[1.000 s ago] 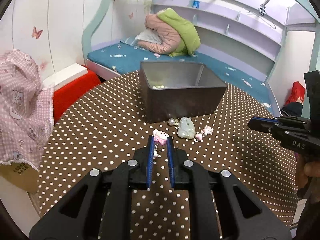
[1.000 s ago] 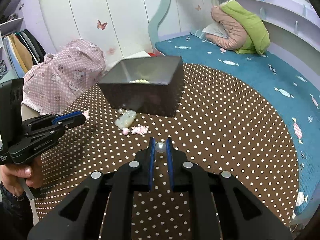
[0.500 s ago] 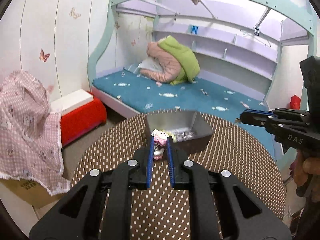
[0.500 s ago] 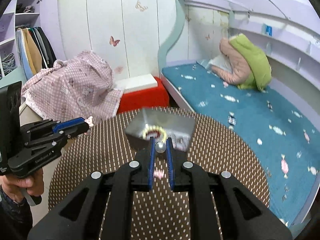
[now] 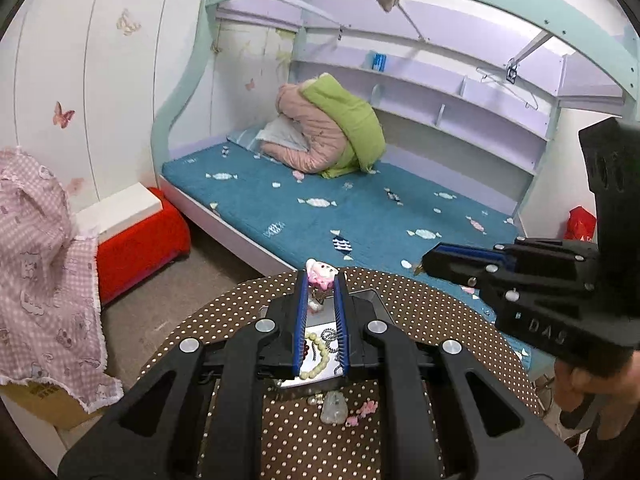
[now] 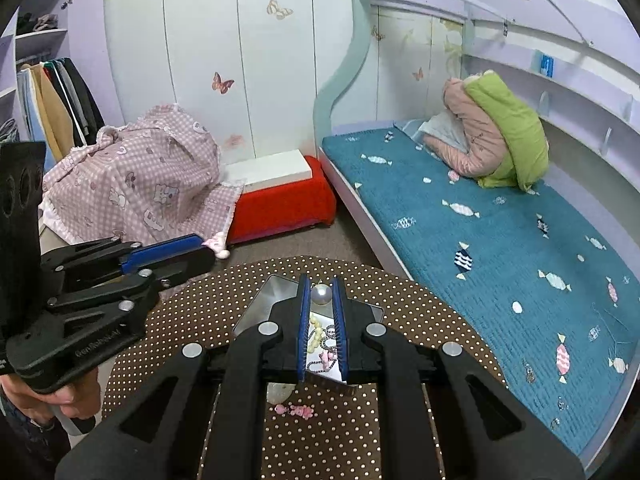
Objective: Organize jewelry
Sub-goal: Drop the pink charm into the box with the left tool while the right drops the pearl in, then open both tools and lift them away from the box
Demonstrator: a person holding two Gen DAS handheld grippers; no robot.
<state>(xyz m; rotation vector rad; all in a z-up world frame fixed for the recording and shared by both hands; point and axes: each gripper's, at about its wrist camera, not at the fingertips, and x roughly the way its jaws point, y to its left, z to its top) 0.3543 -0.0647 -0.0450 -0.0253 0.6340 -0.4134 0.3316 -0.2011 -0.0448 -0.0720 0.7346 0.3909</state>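
A round table with a brown white-dotted cloth (image 5: 440,312) served as landmark. Left of it sat a pink checked fabric heap (image 6: 140,184), then a red padded stool (image 6: 280,208); beyond it stretched a teal bed (image 6: 500,240) bearing a pink-and-green bundled quilt (image 6: 496,136). On the table stood a grey metal rectangular tray (image 6: 272,292) holding a cream bead string (image 5: 316,360). Near the tray's front edge lay a pale translucent pendant (image 5: 333,412) and small pink charms (image 6: 298,411).

The left gripper (image 5: 321,280) hung above the tray, clamped on a pink-and-white cartoon charm (image 5: 320,274). The right gripper (image 6: 321,294), also over the tray, pinched a round white pearl (image 6: 321,294) at its tips.
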